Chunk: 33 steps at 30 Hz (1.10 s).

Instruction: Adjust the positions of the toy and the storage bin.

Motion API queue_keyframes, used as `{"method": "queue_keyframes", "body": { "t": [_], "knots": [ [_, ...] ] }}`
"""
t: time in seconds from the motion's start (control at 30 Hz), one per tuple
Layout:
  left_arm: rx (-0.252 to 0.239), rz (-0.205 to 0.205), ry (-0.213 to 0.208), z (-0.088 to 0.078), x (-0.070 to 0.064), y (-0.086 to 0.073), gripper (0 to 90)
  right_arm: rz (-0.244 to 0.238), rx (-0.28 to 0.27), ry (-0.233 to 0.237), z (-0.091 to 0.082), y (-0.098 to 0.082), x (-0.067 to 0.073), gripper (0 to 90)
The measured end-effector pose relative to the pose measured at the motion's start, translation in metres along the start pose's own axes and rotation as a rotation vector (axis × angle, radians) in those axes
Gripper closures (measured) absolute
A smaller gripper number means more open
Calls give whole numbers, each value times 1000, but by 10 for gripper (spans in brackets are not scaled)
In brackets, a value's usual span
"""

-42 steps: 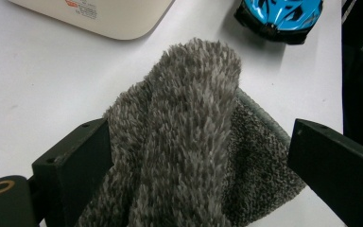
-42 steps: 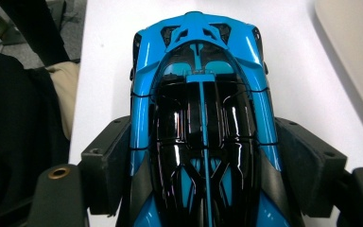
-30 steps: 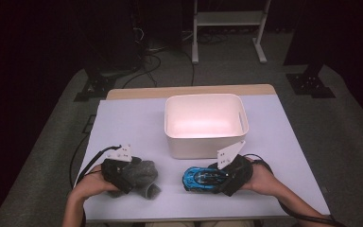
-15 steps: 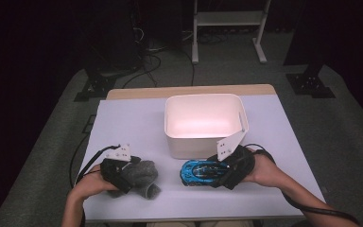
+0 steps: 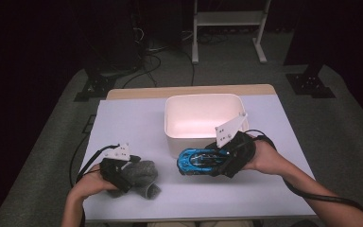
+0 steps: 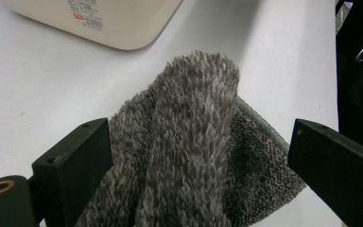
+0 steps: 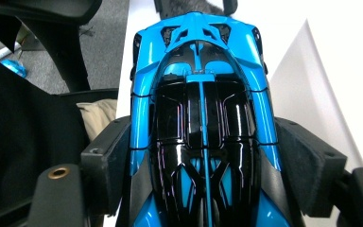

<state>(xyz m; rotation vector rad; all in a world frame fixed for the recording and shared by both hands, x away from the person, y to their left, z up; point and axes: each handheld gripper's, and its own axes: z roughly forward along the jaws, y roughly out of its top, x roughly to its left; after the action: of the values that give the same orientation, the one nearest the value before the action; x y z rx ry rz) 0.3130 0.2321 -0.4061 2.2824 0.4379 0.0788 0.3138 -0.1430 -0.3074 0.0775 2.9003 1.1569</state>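
Right tongs [image 5: 220,161] clamped on the sides of a blue and black toy car [image 5: 199,161], raised just before the white bin [image 5: 203,101], left tongs [image 5: 123,177] spread around a grey fluffy sock [image 5: 142,174] lying on the white desk [image 5: 123,123]

Rear of the blue toy car [image 7: 201,123] cut off by the right gripper view's lower edge; red-and-black label print on the white bin [image 6: 99,19] beyond the grey cloth [image 6: 189,156] illegible.
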Motion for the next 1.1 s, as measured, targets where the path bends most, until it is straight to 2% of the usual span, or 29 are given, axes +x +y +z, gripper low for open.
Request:
{"method": "queue_keyframes", "body": {
  "t": [0.3, 0.57, 1.1],
  "knots": [
    [-8, -12, 3, -2, 1, -3, 63, -15, -12, -19, -15, 14, -11, 252],
    [-4, -14, 5, -3, 3, -5, 63, -22, -25, -32, -28, 24, -26, 252],
    [-18, -35, 17, -8, 6, -10, 62, -18, -15, -63, -38, 38, -55, 252]
  ]
}}
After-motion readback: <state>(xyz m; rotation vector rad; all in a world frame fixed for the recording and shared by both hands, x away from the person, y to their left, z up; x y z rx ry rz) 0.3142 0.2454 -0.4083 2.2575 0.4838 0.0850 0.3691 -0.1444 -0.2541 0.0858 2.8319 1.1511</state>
